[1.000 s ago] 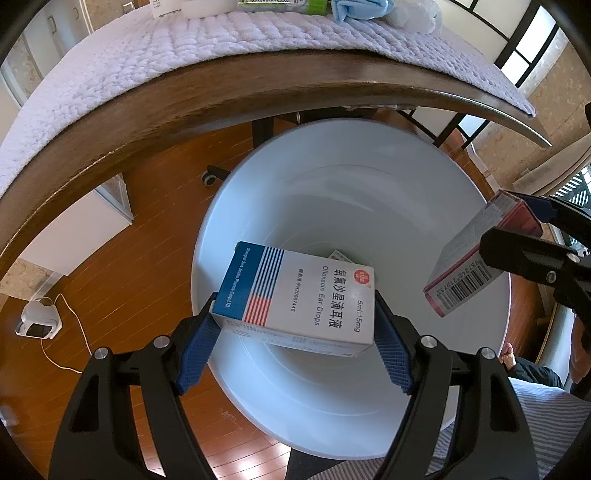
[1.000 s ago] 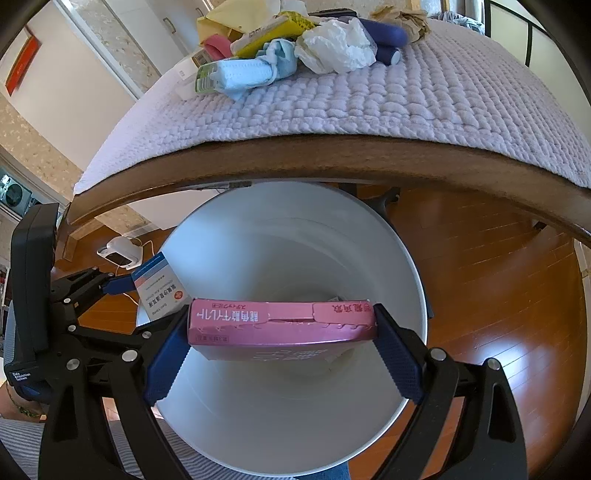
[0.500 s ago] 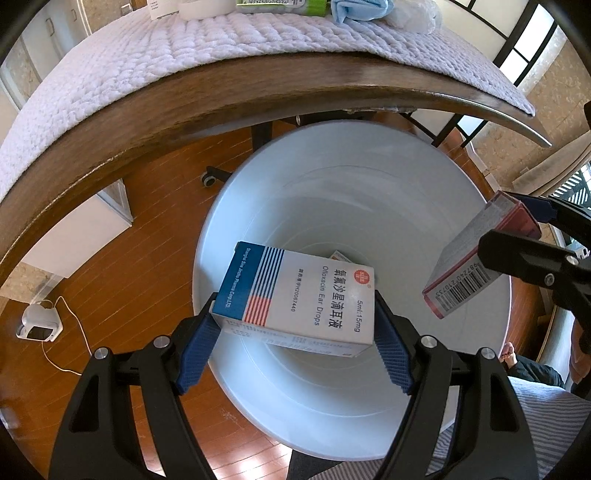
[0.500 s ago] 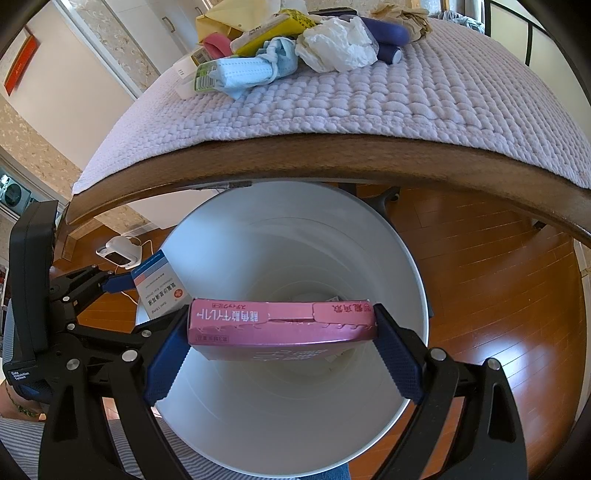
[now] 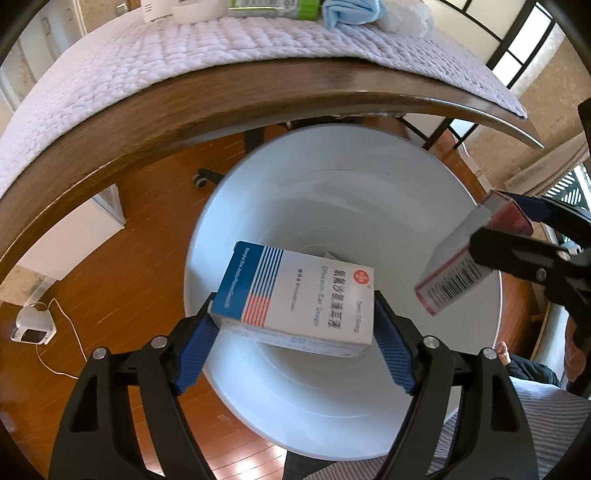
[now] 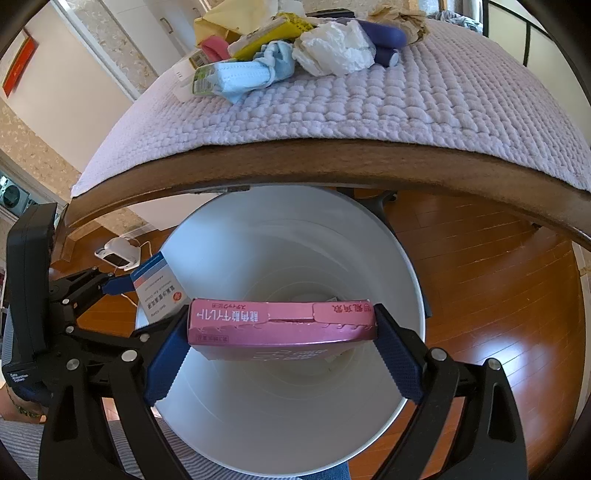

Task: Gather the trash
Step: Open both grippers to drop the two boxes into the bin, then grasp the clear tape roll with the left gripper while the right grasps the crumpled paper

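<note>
My left gripper point(image 5: 293, 325) is shut on a white and blue ear-drops box point(image 5: 295, 295) and holds it over the open white bin point(image 5: 332, 192). My right gripper point(image 6: 282, 325) is shut on a pink box point(image 6: 282, 319) and holds it over the same bin point(image 6: 288, 229). Each gripper shows in the other's view: the pink box point(image 5: 465, 262) at the bin's right rim, the ear-drops box point(image 6: 157, 288) at its left rim. Some trash lies at the bin's bottom, mostly hidden by the boxes.
A wooden table edge point(image 6: 332, 166) with a lilac quilted mat point(image 6: 369, 99) lies just beyond the bin. On the mat lies a pile of trash: a blue mask point(image 6: 240, 75), crumpled white tissue point(image 6: 332, 48), a yellow packet point(image 6: 269, 33). Wooden floor surrounds the bin.
</note>
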Demonstrator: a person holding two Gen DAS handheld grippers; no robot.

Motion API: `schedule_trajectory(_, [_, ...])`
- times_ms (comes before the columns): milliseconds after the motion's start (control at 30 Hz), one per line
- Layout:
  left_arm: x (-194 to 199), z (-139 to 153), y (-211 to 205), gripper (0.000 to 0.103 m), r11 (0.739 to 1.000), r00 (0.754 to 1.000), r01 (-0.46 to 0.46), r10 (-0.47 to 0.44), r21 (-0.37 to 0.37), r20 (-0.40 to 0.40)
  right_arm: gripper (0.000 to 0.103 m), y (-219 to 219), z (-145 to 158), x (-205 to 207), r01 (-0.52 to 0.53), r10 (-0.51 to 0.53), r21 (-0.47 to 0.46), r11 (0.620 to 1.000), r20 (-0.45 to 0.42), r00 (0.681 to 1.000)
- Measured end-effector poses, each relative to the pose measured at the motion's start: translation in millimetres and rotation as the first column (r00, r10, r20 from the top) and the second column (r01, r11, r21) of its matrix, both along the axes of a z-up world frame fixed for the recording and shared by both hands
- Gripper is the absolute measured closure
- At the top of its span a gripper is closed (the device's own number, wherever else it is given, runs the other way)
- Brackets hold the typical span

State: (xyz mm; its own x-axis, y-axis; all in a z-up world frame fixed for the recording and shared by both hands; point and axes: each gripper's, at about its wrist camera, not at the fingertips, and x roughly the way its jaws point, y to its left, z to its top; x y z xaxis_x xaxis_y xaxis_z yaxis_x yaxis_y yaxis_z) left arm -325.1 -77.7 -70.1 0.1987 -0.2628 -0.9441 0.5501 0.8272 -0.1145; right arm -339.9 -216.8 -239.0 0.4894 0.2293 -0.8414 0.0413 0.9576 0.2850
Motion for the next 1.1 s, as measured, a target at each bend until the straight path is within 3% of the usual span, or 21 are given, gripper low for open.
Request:
schedule_trajectory(67, [-1.7, 1.7, -1.6, 0.014, 1.000, 1.000, 0.007, -0.008, 0.016, 0.024, 0.009, -0.4, 1.6, 0.3, 0.007, -0.007, -0.005, 1.000, 0.003, 1.000])
schedule_trajectory(333, [-4.1, 14.9, 4.9, 0.014, 1.000, 0.999, 0.001, 0.000, -0.018, 0.053, 0.006, -9.8, 24.9, -4.9, 0.036, -0.032, -0.049, 0.998, 0.083, 0.996])
schedule_trajectory(500, [-3.0, 46.1, 19.8, 0.014, 0.996, 0.995, -0.020, 0.028, -0.090, 0.097, 0.006, -31.7, 55.7, -10.4, 0.103, -0.092, -0.053, 0.993, 0.179, 0.980])
schedule_trajectory(633, [3.1, 83.4, 32.7, 0.012, 0.988, 0.978, -0.041, 0.070, -0.150, 0.197, 0.006, -51.4, 83.0, -3.2, 0.159, -0.137, -0.068, 0.985, 0.248, 0.959])
schedule_trajectory(800, [37.1, 115.5, 38.2, 0.010, 0.975, 0.952, -0.093, 0.147, -0.201, 0.268, 0.005, -79.2, 112.9, 22.3, 0.218, -0.174, -0.100, 0.971, 0.332, 0.927])
schedule_trajectory(933, [71.1, 118.4, 35.7, 0.010, 0.976, 0.936, -0.116, 0.169, -0.182, 0.308, 0.005, -93.2, 125.0, 52.2, 0.234, -0.173, -0.135, 0.963, 0.353, 0.919])
schedule_trajectory(1100, [111.7, 102.9, 20.4, 0.010, 0.982, 0.934, -0.121, 0.162, -0.142, 0.320, 0.005, -106.7, 122.6, 96.3, 0.231, -0.170, -0.153, 0.961, 0.335, 0.927])
